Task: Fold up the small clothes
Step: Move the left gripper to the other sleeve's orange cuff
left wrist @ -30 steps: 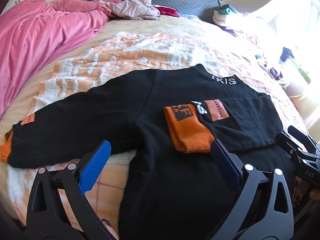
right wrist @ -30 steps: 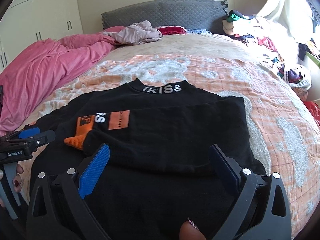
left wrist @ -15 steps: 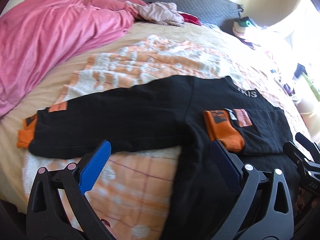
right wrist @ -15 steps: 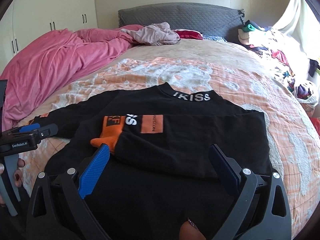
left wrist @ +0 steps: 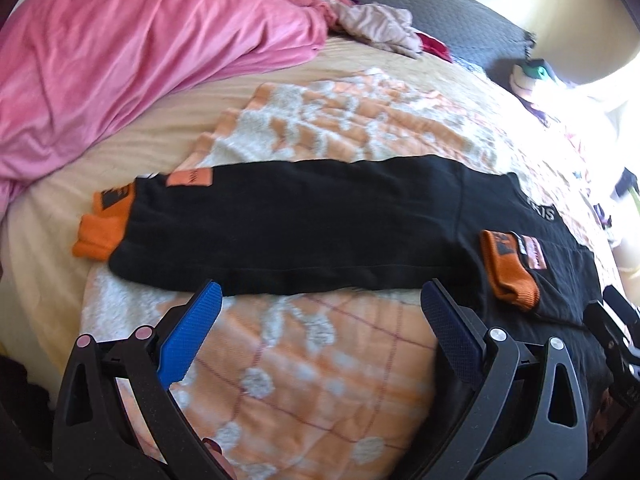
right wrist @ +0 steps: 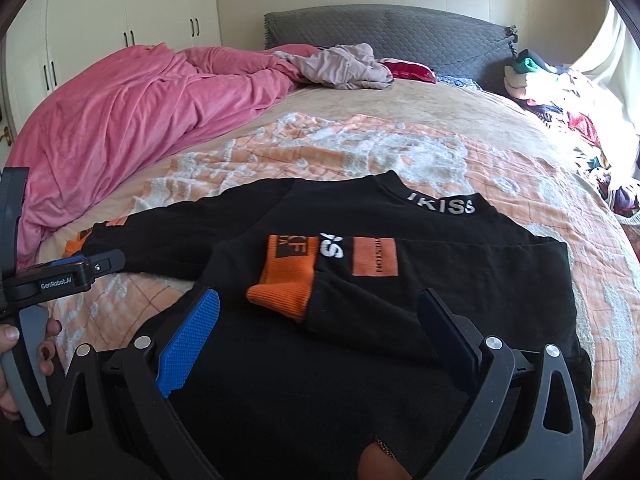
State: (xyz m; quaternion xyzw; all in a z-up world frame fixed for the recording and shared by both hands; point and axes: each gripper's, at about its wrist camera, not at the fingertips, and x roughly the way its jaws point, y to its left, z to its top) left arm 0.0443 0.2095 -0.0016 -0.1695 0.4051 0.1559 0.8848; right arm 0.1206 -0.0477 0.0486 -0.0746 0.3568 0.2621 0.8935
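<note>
We read "IKISS" in white on the sweatshirt (right wrist: 360,264) collar (right wrist: 440,202). On the left gripper (right wrist: 56,280) body we read "GenRobot.AI".

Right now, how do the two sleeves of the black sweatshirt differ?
The left sleeve lies stretched out flat across the orange-and-white blanket; the right sleeve is folded in over the sweatshirt's body. The left cuff rests on the bed, the right cuff on black fabric. Both have orange ribbed cuffs and orange patches.

Strong daylight pours in from the right, blowing out the curtain (right wrist: 612,64) to white glare. The left wrist view is softly blurred, and fisheye bending darkens every corner.
</note>
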